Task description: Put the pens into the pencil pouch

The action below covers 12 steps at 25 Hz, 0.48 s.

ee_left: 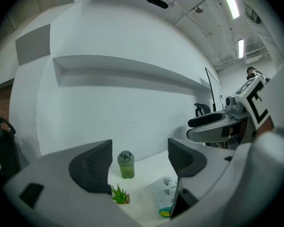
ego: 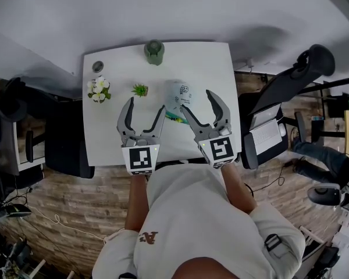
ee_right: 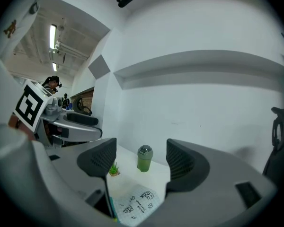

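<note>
White desk [ego: 209, 63], two grippers held open and empty on either side of the pencil pouch.
A pot of white flowers [ego: 98, 89] is standing near the desk's left edge. The left gripper [ego: 145, 106] is hovering over the near half with its jaws spread wide and nothing between them, and a small green succulent [ego: 139, 89] is sitting just beyond its tips. A green bottle [ego: 154, 52] is standing at the far edge. The white pencil pouch [ego: 178, 93], printed with doodles, is lying between the two grippers, with a teal and yellow strip [ego: 174, 117] showing at its near edge. The right gripper [ego: 198, 102] is hanging beside it, jaws likewise apart and empty. A black office chair [ego: 291, 80] is standing right of the desk.
</note>
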### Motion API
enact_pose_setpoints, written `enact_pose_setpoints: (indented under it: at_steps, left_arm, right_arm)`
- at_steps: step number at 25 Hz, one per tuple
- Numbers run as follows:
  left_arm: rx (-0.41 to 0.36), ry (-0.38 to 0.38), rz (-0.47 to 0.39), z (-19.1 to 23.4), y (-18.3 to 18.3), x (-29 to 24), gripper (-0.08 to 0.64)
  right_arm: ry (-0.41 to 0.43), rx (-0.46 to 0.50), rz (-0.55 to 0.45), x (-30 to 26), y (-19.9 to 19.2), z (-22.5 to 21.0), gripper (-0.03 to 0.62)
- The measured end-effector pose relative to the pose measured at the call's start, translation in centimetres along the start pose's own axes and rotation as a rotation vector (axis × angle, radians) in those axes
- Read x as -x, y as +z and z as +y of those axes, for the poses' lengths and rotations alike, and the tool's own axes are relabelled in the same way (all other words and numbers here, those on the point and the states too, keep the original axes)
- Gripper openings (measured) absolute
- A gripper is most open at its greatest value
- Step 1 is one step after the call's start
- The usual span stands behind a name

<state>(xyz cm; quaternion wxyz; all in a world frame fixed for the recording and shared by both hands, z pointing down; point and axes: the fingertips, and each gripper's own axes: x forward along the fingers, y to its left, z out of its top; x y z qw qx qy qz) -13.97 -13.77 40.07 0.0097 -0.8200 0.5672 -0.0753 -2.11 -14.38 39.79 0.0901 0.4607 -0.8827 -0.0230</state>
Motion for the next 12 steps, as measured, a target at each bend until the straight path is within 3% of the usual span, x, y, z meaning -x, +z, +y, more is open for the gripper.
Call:
enact_pose_setpoints:
  at_steps: [12]
  left_arm:
    - [-0.019, -0.024, -0.038, 0.6, 1.2, 0.0, 0.356]
  right_arm:
    - [-0.028, 0.012, -0.019, -0.3, 1.2, 0.5, 0.318]
